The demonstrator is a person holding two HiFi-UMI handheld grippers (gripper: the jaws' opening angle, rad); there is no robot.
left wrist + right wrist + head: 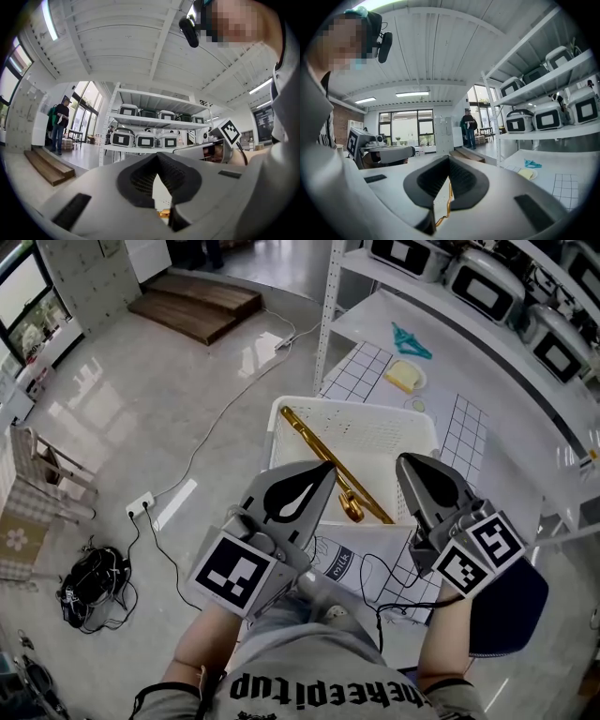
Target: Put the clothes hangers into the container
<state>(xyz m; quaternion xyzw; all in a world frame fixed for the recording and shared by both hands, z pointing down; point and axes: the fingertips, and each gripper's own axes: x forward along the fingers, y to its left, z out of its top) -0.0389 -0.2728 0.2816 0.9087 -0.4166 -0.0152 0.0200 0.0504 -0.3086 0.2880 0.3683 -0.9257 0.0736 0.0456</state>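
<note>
A gold clothes hanger (337,465) lies diagonally inside the white perforated container (356,411) on the table in front of me. My left gripper (328,468) is raised over the container's near left corner, jaws shut with nothing between them. My right gripper (405,461) is held over the near right side, also shut and empty. In the left gripper view the left gripper (157,157) has its pads meeting at the tips, with a bit of the gold hanger (164,213) showing below them. In the right gripper view the right gripper (449,159) is closed in front of the hanger (449,197).
A teal plastic thing (410,338) and a yellow item on a plate (404,376) sit on the checked mat beyond the container. White shelving (487,282) with boxy appliances runs along the right. A power strip (141,506) and cables lie on the floor at left. A person (468,126) stands far off.
</note>
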